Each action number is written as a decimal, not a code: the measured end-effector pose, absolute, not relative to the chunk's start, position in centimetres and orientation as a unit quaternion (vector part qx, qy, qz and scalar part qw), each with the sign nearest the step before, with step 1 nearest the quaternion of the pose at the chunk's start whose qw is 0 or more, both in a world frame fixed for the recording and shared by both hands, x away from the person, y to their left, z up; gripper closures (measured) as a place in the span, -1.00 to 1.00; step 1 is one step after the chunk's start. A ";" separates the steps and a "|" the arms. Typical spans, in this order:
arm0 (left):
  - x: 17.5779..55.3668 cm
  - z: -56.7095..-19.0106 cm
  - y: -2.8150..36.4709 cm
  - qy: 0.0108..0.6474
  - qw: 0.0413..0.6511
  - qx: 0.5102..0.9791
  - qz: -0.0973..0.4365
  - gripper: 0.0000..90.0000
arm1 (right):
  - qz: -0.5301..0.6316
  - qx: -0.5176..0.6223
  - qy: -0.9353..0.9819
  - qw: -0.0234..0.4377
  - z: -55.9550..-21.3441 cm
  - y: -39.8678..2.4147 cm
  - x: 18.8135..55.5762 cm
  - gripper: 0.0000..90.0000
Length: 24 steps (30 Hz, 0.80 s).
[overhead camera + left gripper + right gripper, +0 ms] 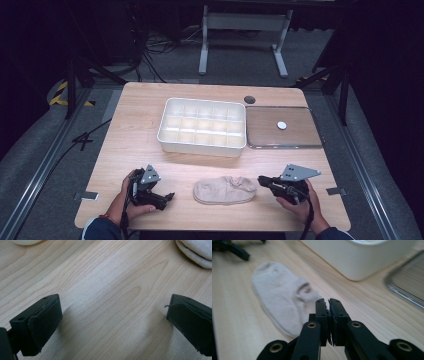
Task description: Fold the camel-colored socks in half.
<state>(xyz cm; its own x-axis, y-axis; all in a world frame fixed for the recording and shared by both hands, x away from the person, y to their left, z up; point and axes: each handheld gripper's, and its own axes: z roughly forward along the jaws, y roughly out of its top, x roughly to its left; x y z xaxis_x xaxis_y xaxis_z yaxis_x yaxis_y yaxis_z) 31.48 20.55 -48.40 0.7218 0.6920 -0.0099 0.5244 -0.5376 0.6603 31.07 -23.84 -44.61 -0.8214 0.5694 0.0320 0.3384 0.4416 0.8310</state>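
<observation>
Beige sock (224, 190) lies between both hand-held grippers, bare wood around.

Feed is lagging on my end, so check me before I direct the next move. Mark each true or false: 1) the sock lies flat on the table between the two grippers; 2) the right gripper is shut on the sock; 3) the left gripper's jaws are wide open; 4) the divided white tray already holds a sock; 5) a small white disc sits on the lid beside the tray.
1) True: the sock lies flat on the table, between the left gripper and the right gripper.
2) False: its jaws are shut, but on nothing; the sock lies beyond them.
3) True.
4) False: the white tray has empty compartments.
5) True: the white disc rests on the lid.
</observation>
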 end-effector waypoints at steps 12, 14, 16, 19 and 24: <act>31.5 -48.4 20.5 0.352 0.330 0.867 0.125 -0.99 | 0.450 0.205 0.866 0.076 -45.5 -15.0 31.0 0.97; 31.6 -48.4 20.5 0.347 0.329 0.869 0.125 -0.99 | 0.443 0.197 0.872 0.070 -46.0 -13.7 31.0 0.97; 31.6 -48.3 20.4 0.348 0.328 0.869 0.125 -0.99 | 0.439 0.198 0.874 0.066 -46.3 -13.1 31.1 0.97; 31.5 -48.3 20.4 0.349 0.331 0.868 0.125 -0.96 | 0.427 0.194 0.881 0.067 -46.9 -12.0 31.3 0.96; 31.4 -48.0 20.2 0.361 0.336 0.860 0.130 -0.70 | 0.417 0.201 0.885 0.059 -48.0 -11.2 31.5 0.97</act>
